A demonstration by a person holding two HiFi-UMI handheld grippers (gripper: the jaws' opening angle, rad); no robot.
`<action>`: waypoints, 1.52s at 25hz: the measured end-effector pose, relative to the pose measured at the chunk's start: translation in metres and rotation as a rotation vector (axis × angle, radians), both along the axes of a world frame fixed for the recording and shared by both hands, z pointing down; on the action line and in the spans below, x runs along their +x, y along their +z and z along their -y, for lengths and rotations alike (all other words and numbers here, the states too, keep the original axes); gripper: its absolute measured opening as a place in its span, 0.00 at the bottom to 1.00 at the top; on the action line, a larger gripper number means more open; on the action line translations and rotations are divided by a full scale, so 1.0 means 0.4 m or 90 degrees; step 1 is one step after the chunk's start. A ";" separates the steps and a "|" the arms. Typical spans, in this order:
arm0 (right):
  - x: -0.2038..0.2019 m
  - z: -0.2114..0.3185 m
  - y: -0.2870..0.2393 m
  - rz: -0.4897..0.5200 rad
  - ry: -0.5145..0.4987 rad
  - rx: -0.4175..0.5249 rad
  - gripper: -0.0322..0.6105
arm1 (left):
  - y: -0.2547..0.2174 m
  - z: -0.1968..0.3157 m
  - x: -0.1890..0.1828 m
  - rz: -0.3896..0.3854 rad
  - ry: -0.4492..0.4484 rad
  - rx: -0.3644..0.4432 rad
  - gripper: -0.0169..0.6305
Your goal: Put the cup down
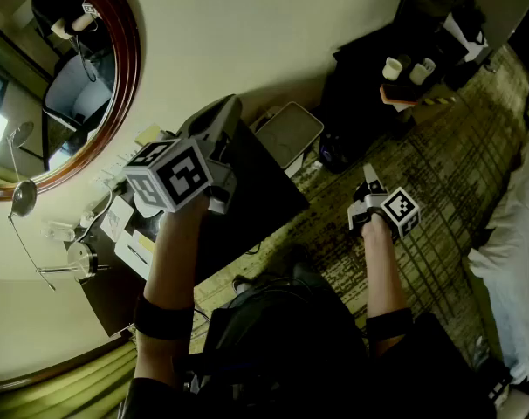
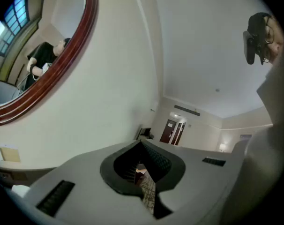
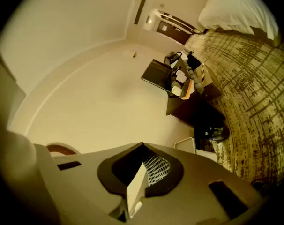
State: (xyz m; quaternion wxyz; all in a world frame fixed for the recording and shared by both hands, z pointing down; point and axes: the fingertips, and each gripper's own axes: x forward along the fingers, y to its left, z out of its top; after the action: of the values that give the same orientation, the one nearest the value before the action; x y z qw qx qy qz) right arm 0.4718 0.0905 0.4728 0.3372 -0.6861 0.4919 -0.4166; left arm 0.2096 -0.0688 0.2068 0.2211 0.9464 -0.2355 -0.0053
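Olive crosshatched carpet (image 1: 456, 173), reddish-brown mirror frame (image 1: 132, 59)

Both my forearms reach forward; my left hand-held gripper (image 1: 223, 112) and right hand-held gripper (image 1: 369, 180) are closed, empty.

The left gripper (image 1: 226, 105) and right gripper (image 1: 369, 175) are pale grey moulded shells, each bearing a cube (image 1: 173, 175) of black-and-white square markers and dark hollows lined with grid-textured pads (image 3: 157, 168), and the person wears dark clothing (image 1: 282, 347) with a black band (image 1: 163, 318) round each arm.
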 end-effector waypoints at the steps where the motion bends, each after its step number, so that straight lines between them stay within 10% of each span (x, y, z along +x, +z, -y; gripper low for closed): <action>1: -0.012 0.013 -0.007 -0.014 -0.011 -0.003 0.05 | 0.005 0.005 -0.016 0.002 -0.008 -0.003 0.03; 13: -0.288 0.230 -0.110 -0.180 -0.218 -0.003 0.05 | 0.129 0.028 -0.343 0.059 -0.191 -0.020 0.03; 25: -0.725 0.351 -0.113 -0.399 -0.497 0.004 0.05 | 0.299 -0.057 -0.712 0.216 -0.424 -0.002 0.03; 38: -0.984 0.290 -0.018 -0.664 -0.679 0.000 0.09 | 0.518 -0.189 -0.870 0.338 -0.519 -0.028 0.03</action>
State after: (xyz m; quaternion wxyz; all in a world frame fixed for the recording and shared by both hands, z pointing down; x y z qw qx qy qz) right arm 0.0780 -0.0256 0.4655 -0.1875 -0.4630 0.8543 -0.1438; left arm -0.1386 0.0066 0.4138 0.1528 0.7406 -0.6356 0.1552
